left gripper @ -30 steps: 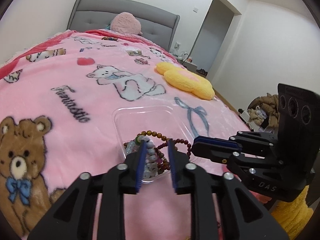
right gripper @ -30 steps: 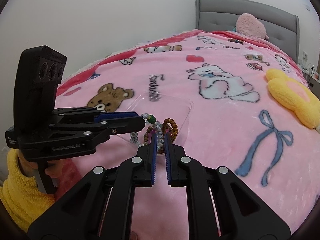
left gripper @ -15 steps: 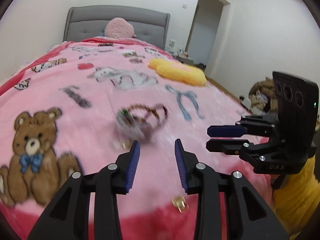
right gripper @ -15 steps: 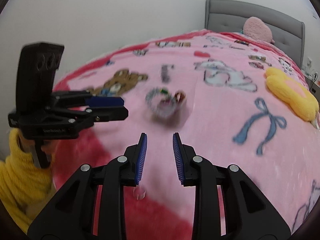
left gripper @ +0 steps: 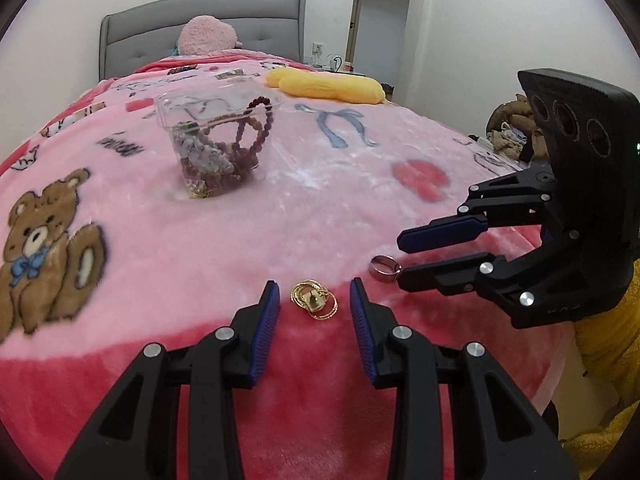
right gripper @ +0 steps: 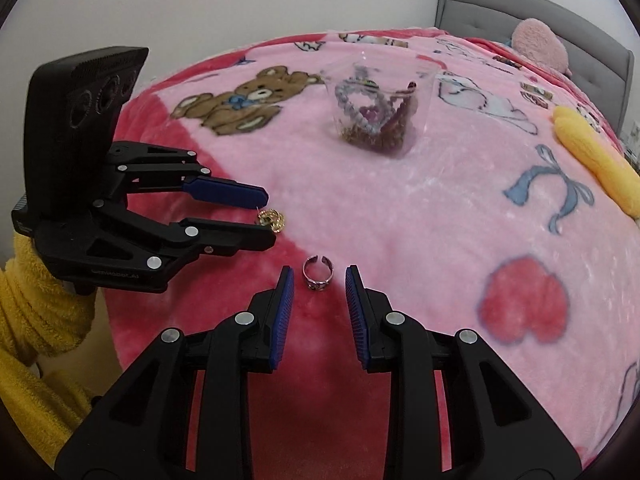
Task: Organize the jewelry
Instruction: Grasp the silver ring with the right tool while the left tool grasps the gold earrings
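Observation:
A clear plastic tub [left gripper: 218, 148] holding several bead bracelets stands on the pink blanket; it also shows in the right wrist view [right gripper: 376, 108]. My left gripper [left gripper: 314, 302] is open, its jaws on either side of a gold earring [left gripper: 314, 300] lying near the bed's front edge. The earring also shows in the right wrist view [right gripper: 272, 219]. My right gripper [right gripper: 318, 284] is open, its jaws on either side of a silver ring [right gripper: 317, 274]. The ring [left gripper: 384, 268] lies just right of the earring in the left wrist view.
A yellow flower cushion [left gripper: 328, 86] lies at the far right of the bed. A pink plush [left gripper: 208, 36] leans on the grey headboard [left gripper: 160, 28]. The bed's front edge is right under both grippers. A doorway [left gripper: 370, 12] is at the back right.
Both grippers pulled back from the tub toward the bed's front edge and opened. The bracelets they reached into stayed in the tub. The earring and ring now lie between the jaws.

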Tool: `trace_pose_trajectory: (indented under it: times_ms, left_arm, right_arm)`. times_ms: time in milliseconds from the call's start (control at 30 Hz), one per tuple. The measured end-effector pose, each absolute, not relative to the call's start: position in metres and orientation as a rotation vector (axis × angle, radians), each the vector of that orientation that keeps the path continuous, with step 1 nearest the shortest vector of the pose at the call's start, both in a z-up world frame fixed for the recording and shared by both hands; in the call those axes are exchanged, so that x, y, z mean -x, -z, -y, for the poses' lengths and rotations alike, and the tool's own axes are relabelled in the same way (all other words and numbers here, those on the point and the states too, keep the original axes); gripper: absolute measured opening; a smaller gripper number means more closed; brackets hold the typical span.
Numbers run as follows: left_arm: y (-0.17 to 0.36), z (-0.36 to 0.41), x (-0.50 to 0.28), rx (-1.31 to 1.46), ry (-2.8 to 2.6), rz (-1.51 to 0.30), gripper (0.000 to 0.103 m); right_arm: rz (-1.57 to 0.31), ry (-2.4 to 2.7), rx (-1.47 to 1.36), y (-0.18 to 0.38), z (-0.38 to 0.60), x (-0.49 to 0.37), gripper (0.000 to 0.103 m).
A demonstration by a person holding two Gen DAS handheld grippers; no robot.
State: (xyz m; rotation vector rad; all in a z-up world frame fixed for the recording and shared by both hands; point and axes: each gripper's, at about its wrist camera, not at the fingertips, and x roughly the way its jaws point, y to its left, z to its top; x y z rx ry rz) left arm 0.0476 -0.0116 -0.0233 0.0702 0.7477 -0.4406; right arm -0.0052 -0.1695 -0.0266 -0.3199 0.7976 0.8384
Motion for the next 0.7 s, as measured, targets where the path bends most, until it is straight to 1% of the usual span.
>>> trace_pose_trajectory:
  times_ms: [200,267,300,367,433,467,500,600,700]
  left_arm:
    - [0.0274,0.0124,-0.0488,-0.063,0.431,-0.743,0.036]
    - [0.0281,0.0124,-0.0494,-0.054,0.431,-0.741,0.036]
    - [0.0281,0.012,-0.0494,-0.048,0.428,-0.741,0.035]
    - [0.0287,0.0113,-0.0499,-0.045,0.417,-0.741,0.028]
    - [0.0289,0.0104,-0.0495,-0.041,0.417,-0.737,0.027]
    - [0.0287,0.0104,-0.0494,-0.041,0.413,-0.735,0.022]
    - [0.0287,0.0105,-0.0492,-0.044,0.407,-0.732,0.02]
    - [0.0285,0.0103,-0.0481,-0.05,0.4,-0.726,0.017]
    - [0.0272,0.0094,-0.0472,-0.049,0.4,-0.722,0.016]
  right_arm:
    - [-0.8,-0.838,0.318,0.0318,0.1664,0.0035,0.026]
    - [-0.804,-0.832,0.311,0.0331,0.165,0.0017,0.017]
    - [-0.809,-0.835,0.306,0.034,0.1641,0.0009,0.017]
    - [-0.808,-0.832,0.306,0.0345,0.164,0.0009,0.017]
    - [-0.807,-0.832,0.306,0.0343,0.1637,0.001,0.017]
    - [-0.807,-0.832,0.299,0.034,0.1642,0.0011,0.017]
    - [-0.806,-0.832,0.298,0.0342,0.164,0.001,0.017]
    - [-0.801,-0.832,0.294,0.0332,0.164,0.0013,0.017]
    - [-0.798,-0.834,0.285,0.0313,0.1641,0.0014,0.017]
